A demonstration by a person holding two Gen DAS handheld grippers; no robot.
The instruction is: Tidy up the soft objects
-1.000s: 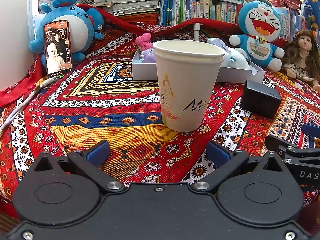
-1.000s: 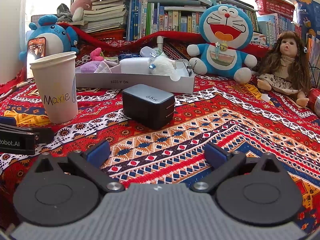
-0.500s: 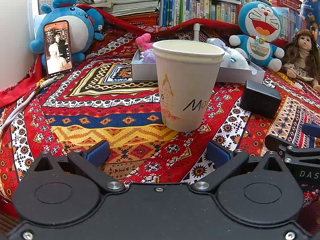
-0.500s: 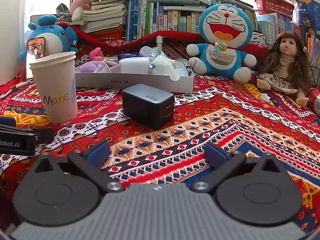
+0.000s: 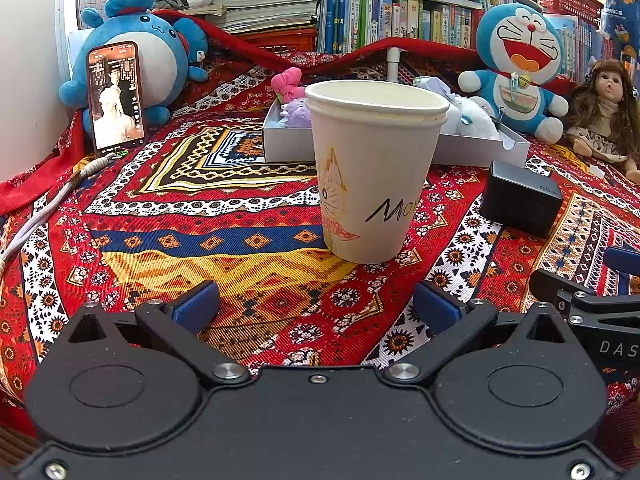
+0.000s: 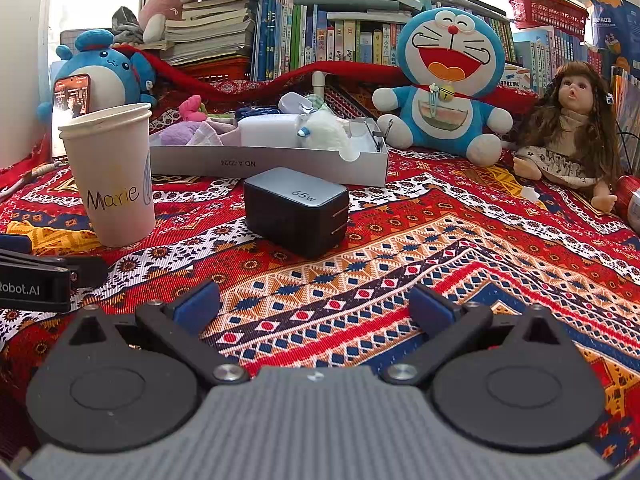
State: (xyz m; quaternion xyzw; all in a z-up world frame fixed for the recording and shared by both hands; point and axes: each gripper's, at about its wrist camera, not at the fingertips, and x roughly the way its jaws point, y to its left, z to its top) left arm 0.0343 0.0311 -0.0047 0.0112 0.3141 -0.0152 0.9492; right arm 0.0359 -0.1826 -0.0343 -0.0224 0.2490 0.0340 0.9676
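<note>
Both grippers sitting low over the patterned cloth, holding nothing

Left gripper [image 5: 316, 306] and right gripper [image 6: 316, 304] both have their fingers spread wide. The soft toys [image 6: 320, 132] are piled in the white box [image 6: 264, 164], behind the paper cup [image 5: 376, 168] and black charger [image 6: 296, 210].

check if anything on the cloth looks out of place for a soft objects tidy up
Two hard items stand out: a black charger lying on its side with prongs exposed, and a paper cup, both in front of the white tray of soft things.
</note>
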